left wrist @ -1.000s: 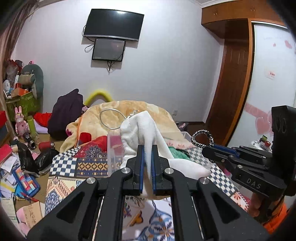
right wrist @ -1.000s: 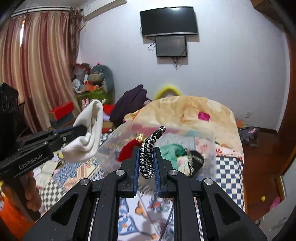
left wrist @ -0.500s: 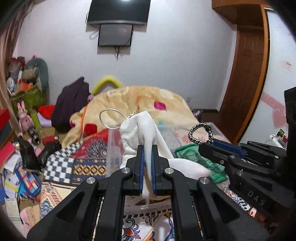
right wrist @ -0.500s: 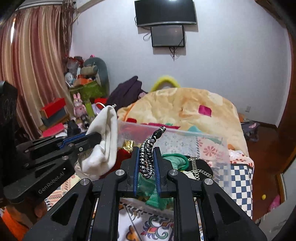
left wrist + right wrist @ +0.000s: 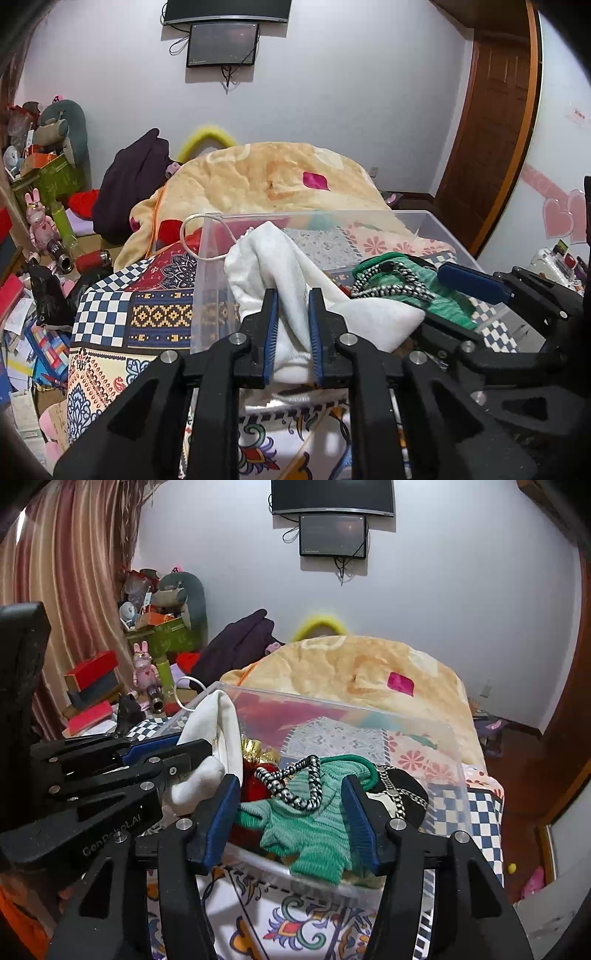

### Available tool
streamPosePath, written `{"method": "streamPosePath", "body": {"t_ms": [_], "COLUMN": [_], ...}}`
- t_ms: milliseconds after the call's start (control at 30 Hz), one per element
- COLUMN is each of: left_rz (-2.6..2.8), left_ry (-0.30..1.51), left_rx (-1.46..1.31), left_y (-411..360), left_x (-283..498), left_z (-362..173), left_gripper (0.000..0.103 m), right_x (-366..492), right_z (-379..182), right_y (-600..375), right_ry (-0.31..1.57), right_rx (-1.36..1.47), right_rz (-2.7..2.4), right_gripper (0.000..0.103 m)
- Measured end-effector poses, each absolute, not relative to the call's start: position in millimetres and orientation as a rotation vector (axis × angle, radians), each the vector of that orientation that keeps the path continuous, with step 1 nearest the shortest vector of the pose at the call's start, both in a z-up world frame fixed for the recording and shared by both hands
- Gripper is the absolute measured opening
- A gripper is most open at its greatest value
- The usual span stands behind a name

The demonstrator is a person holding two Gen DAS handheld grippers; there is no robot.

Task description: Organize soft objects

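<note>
A clear plastic bin (image 5: 424, 216) (image 5: 369, 716) stands on the patterned bedspread. My left gripper (image 5: 291, 306) holds a white drawstring pouch (image 5: 266, 258) over the bin's near left corner; its jaws have parted a little and the cloth still sits between them. The pouch also shows in the right wrist view (image 5: 218, 720). My right gripper (image 5: 290, 812) is open over the bin. A black-and-white braided cord (image 5: 291, 786) (image 5: 391, 284) lies loose on a green knitted item (image 5: 314, 830) (image 5: 436, 291) inside the bin.
The bin also holds a red and gold item (image 5: 258, 771) and a dark item with a chain (image 5: 399, 794). A peach blanket (image 5: 266, 177) is heaped behind the bin. Clutter and boxes (image 5: 92, 686) fill the floor at the left. A wooden door (image 5: 491, 122) is at the right.
Both grippers moved down over the bin. My right gripper opened and let the braided cord drop onto the green knit. My left gripper's jaws widened slightly around the pouch.
</note>
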State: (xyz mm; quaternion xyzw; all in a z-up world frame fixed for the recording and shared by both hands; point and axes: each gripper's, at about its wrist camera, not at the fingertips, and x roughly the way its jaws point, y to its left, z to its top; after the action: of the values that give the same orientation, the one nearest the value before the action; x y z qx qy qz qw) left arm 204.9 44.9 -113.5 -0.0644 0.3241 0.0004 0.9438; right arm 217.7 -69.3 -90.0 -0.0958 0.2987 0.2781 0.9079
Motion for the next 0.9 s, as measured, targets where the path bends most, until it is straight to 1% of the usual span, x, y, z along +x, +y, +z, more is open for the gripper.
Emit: {"method": "streamPosePath", "body": {"t_ms": [100,233,333,400,433,467,500,567,633,700,767,800,833,900], "left_rz": [-0.029,-0.066,-0.091,-0.104,-0.106,-0.106,-0.105,-0.103,-0.096,-0.083,-0.074,-0.071,-0.071,-0.072], "left_ry": [0.642,0.584,0.532,0.497,0.477,0.452,0.435,0.392,0.348,0.314,0.286,0.272,0.26,0.244], "left_rx": [-0.152,-0.155,-0.141,-0.129,-0.121,-0.11,-0.103,-0.088,-0.069,-0.04,-0.011,-0.001,0.005,0.009], "left_y": [47,42,36,32,29,26,25,20,15,9,3,-1,-3,-6], "left_x": [193,175,158,146,139,131,125,110,94,81,68,62,57,49], "left_z": [-102,-76,-54,-40,-33,-24,-18,-6,6,15,23,26,28,32], "left_gripper": [0.017,0.017,0.017,0.017,0.02,0.026,0.031,0.052,0.061,0.065,0.072,0.075,0.082,0.085], "right_x": [212,199,187,177,171,167,161,153,145,135,126,121,116,111], "right_z": [-79,-59,-38,-24,-14,-9,-2,10,17,23,29,29,32,32], "right_y": [-76,-87,-98,-106,-111,-114,-117,-123,-127,-132,-137,-139,-140,-143], "right_ry": [0.592,0.534,0.476,0.428,0.403,0.387,0.367,0.333,0.312,0.29,0.265,0.251,0.237,0.225], "right_rx": [-0.185,-0.166,-0.139,-0.12,-0.106,-0.096,-0.084,-0.069,-0.058,-0.046,-0.034,-0.03,-0.028,-0.027], "right_rz": [0.575,0.574,0.571,0.561,0.56,0.561,0.563,0.565,0.568,0.57,0.571,0.568,0.565,0.563], "right_gripper": [0.056,0.06,0.072,0.077,0.08,0.083,0.083,0.084,0.086,0.091,0.103,0.103,0.103,0.103]}}
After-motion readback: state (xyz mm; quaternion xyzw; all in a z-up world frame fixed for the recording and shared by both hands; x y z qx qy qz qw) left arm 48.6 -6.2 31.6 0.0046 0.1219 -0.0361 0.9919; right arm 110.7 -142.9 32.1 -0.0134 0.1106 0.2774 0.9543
